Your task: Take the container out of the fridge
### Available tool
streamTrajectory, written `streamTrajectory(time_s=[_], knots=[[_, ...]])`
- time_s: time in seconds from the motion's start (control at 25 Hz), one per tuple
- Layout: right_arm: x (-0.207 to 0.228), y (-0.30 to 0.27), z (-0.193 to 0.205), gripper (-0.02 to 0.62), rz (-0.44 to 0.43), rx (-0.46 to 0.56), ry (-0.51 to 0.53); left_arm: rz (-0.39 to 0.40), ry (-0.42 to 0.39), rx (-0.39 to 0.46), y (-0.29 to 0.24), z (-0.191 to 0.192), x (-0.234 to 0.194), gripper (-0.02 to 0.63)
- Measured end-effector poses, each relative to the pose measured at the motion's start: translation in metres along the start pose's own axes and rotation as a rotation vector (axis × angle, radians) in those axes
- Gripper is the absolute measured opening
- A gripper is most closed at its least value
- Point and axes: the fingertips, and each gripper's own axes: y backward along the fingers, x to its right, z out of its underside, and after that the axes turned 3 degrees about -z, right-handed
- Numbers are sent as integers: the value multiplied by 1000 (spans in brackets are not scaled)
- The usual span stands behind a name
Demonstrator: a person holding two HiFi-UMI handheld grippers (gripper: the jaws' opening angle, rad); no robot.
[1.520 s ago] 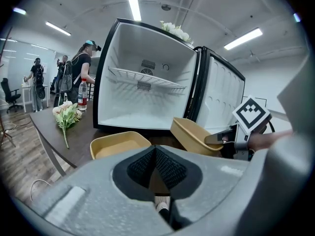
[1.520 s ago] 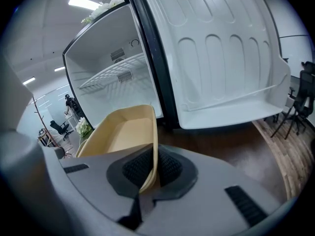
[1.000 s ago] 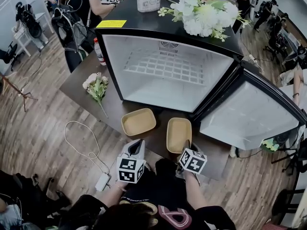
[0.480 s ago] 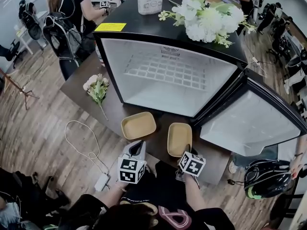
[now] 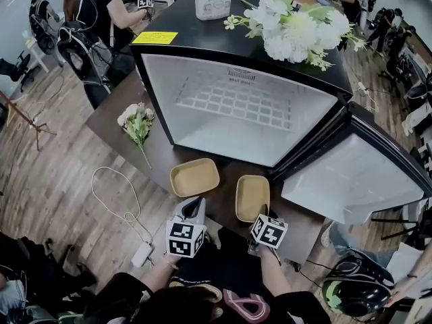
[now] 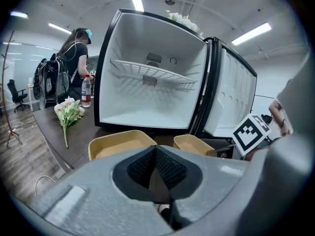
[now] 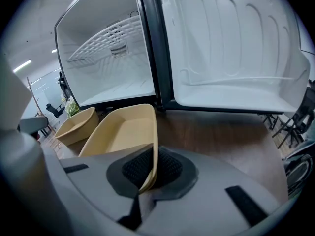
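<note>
Two tan containers stand on the dark table (image 5: 121, 113) in front of the open, empty fridge (image 5: 236, 123). The left container (image 5: 194, 176) (image 6: 120, 141) (image 7: 76, 124) stands free. My right gripper (image 5: 262, 213) (image 7: 150, 173) is shut on the near rim of the right container (image 5: 252, 196) (image 7: 123, 132) (image 6: 194, 144), and the thin rim is pinched between the black pads. My left gripper (image 5: 196, 202) (image 6: 156, 168) is shut with nothing between its pads, just short of the left container at the table's near edge.
The fridge door (image 5: 351, 174) (image 7: 231, 48) hangs open to the right. Inside the fridge is a wire shelf (image 5: 233, 100). A flower bunch (image 5: 137, 123) and a bottle (image 6: 86, 90) are on the table's left. White flowers (image 5: 290, 25) top the fridge. A cable (image 5: 115, 201) lies on the floor.
My right gripper has sunk a little with the right container in its grip. The left gripper has stayed where it was. People in the background have shifted.
</note>
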Motion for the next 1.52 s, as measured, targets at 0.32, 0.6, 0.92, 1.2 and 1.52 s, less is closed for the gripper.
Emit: streamTrajectory(time_s=[0.32,0.6,0.92,1.2,1.52], knots=[[1,-3,7,21,-4,-25,-14,-4,-5,1,0,0,1,8],[2,-2,12,72,-13,-40,-28,1,-12,-3,1,2,2,8],[-7,11,0,200,-77,-4,-83,14,-21,-6,2,3,4,9],[-15,32,-28,265,-130,84,-71,27,3,19,6,-5,5,8],[-37,71,-65,268,-219,241,-39,44,19,65,15,-22,7,8]])
